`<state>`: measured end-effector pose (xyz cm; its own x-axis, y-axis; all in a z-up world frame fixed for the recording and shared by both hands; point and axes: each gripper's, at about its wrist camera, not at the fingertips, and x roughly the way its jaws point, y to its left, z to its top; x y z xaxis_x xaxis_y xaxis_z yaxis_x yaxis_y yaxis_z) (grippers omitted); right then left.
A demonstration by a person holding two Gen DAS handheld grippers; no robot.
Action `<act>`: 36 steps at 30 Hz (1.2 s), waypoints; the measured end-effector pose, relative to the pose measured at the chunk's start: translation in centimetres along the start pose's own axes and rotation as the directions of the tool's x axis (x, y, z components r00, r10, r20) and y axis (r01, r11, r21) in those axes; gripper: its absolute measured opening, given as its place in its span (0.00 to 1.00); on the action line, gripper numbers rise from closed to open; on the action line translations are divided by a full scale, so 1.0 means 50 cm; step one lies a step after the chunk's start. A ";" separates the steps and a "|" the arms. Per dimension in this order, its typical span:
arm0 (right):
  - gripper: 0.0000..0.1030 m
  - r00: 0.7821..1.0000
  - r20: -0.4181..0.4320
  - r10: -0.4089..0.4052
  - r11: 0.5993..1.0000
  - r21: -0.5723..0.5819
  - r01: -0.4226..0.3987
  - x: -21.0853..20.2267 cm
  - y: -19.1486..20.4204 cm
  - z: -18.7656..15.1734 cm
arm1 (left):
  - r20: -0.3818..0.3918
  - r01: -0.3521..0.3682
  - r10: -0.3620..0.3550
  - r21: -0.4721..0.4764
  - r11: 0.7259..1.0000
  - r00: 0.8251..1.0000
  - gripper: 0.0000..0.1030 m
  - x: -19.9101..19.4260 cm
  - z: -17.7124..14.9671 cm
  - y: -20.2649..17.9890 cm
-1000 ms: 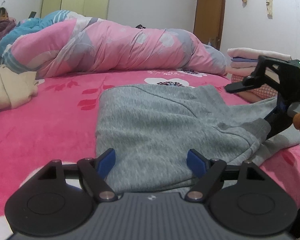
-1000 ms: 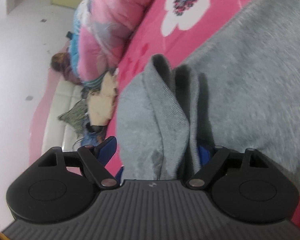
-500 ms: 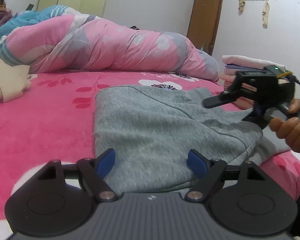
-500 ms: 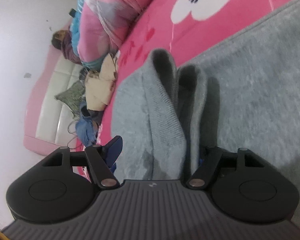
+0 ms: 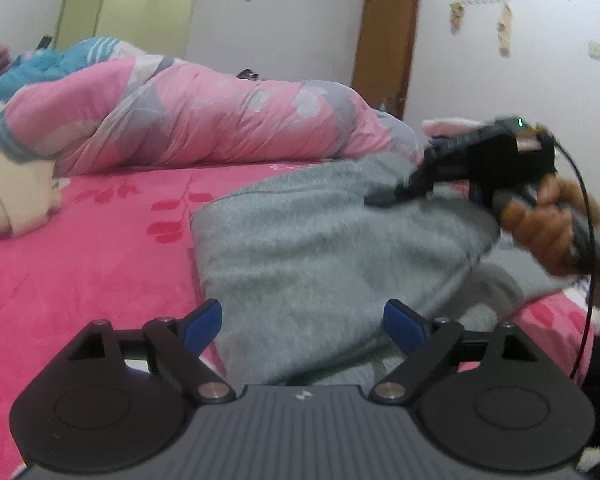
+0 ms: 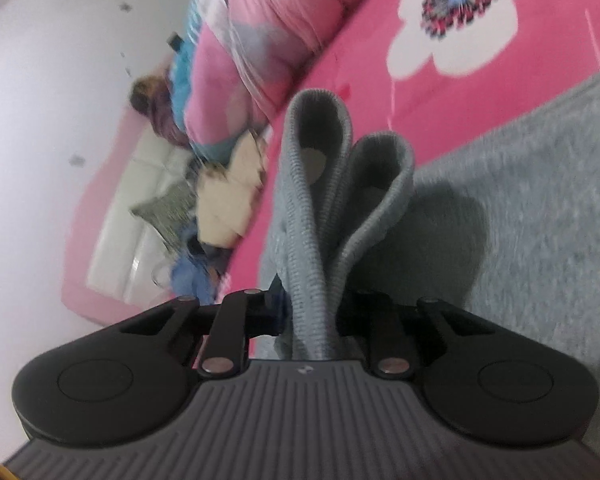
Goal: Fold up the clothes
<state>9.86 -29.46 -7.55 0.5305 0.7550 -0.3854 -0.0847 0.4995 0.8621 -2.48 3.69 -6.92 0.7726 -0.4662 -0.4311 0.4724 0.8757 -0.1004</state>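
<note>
Grey sweater (image 6: pixel 312 248) newly pinched; right claw (image 6: pixel 312 320) closing

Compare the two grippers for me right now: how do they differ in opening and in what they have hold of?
The left gripper stands wide and is opening further, its blue fingers either side of the grey garment without pressing it; the right gripper is closing, pinching a bunched ribbed edge of that garment. The left sits at the near hem, the right at the garment's side. Both are black, hand-held, and over the same garment.

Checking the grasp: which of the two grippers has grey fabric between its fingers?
The right gripper: its fingers are closing on a bunched fold of the grey garment. The left gripper is opening, pinching nothing.
</note>
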 end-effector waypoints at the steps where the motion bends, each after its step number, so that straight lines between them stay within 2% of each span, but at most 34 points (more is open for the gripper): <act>1: 0.18 1.000 0.017 0.010 1.000 0.002 -0.010 -0.009 0.004 0.002 | -0.010 -0.004 0.004 0.012 1.000 1.000 0.86 0.003 -0.001 -0.008; 6: 0.18 0.993 0.112 0.037 0.999 -0.012 -0.036 -0.078 0.009 0.013 | -0.063 -0.055 0.058 0.060 0.997 0.996 0.85 0.027 -0.004 -0.048; 11: 0.18 0.980 0.194 0.038 0.999 0.008 -0.040 -0.150 -0.010 0.015 | -0.099 -0.117 0.125 0.075 0.990 0.987 0.75 0.055 0.007 -0.081; 14: 0.18 0.968 0.249 0.032 0.999 0.012 -0.036 -0.193 -0.025 0.014 | -0.087 -0.084 0.094 0.117 0.990 0.992 0.74 0.054 0.015 -0.110; 17: 0.18 0.954 0.299 0.006 1.000 0.002 -0.007 -0.240 -0.039 0.014 | -0.055 0.000 0.009 0.163 0.987 0.998 0.76 0.041 0.019 -0.138; 20: 0.18 0.941 0.335 -0.054 0.997 -0.027 0.067 -0.289 -0.053 0.007 | -0.041 0.121 -0.115 0.185 0.975 0.992 0.80 0.026 0.024 -0.157; 24: 0.18 0.921 0.355 -0.159 0.977 -0.076 0.198 -0.344 -0.078 -0.008 | -0.064 0.283 -0.276 0.170 0.944 0.959 0.81 0.018 0.044 -0.158; 26: 0.18 0.911 0.364 -0.194 0.966 -0.089 0.242 -0.374 -0.094 -0.010 | -0.063 0.341 -0.335 0.132 0.931 0.940 0.81 0.019 0.061 -0.154; 27: 0.18 0.906 0.370 -0.205 0.962 -0.094 0.256 -0.390 -0.102 -0.009 | -0.060 0.351 -0.347 0.101 0.931 0.936 0.81 0.028 0.071 -0.152; 30: 0.18 0.890 0.394 -0.230 0.943 -0.137 0.304 -0.445 -0.113 -0.007 | -0.049 0.354 -0.354 -0.009 0.935 0.934 0.81 0.066 0.106 -0.144; 31: 0.17 0.883 0.403 -0.240 0.934 -0.152 0.323 -0.463 -0.114 -0.007 | -0.056 0.338 -0.340 -0.042 0.940 0.939 0.81 0.084 0.116 -0.141; 34: 0.17 0.856 0.435 -0.279 0.905 -0.178 0.385 -0.528 -0.124 -0.004 | -0.142 0.220 -0.226 -0.055 0.974 0.964 0.80 0.162 0.136 -0.159; 36: 0.18 0.830 0.464 -0.309 0.882 -0.185 0.432 -0.570 -0.133 -0.008 | -0.205 0.179 -0.185 -0.044 0.983 0.961 0.80 0.212 0.140 -0.174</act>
<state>-5.03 -54.14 -2.41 0.8578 0.2753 -0.4340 -0.0018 0.8460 0.5331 4.57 -9.75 -4.34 0.5685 -0.5839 -0.5796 0.5839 0.7826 -0.2157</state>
